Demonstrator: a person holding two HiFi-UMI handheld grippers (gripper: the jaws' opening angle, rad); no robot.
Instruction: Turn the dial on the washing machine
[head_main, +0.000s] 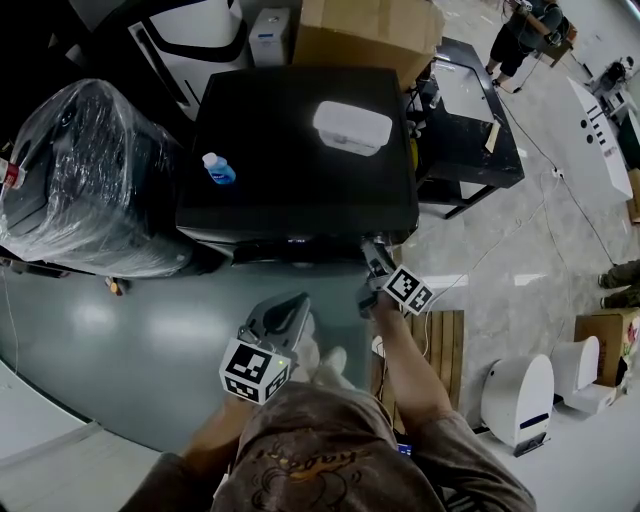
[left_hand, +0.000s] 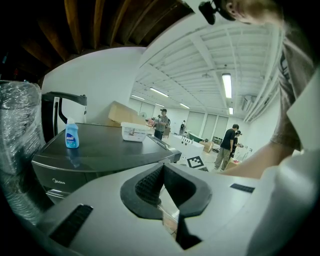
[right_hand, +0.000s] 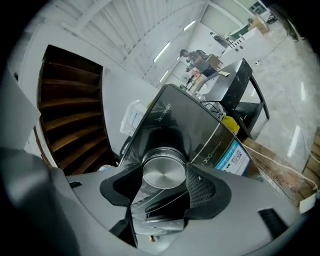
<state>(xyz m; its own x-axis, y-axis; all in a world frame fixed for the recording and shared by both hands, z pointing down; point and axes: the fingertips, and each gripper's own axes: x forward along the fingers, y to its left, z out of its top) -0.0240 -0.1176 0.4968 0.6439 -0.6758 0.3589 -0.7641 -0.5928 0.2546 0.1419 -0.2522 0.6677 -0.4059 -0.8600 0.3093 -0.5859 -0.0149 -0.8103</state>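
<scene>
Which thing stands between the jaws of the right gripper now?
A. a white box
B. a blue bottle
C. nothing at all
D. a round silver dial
D: in the right gripper view the silver dial on the washing machine sits between the jaws of the right gripper, with the pads against its sides.

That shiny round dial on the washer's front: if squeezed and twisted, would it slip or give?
The dial looks like smooth brushed metal, so probably rigid and somewhat slippery. Ribbed pads of the right gripper sit at its sides, which likely helps grip. Mounted on the washing machine, it should rotate, not lift.
</scene>
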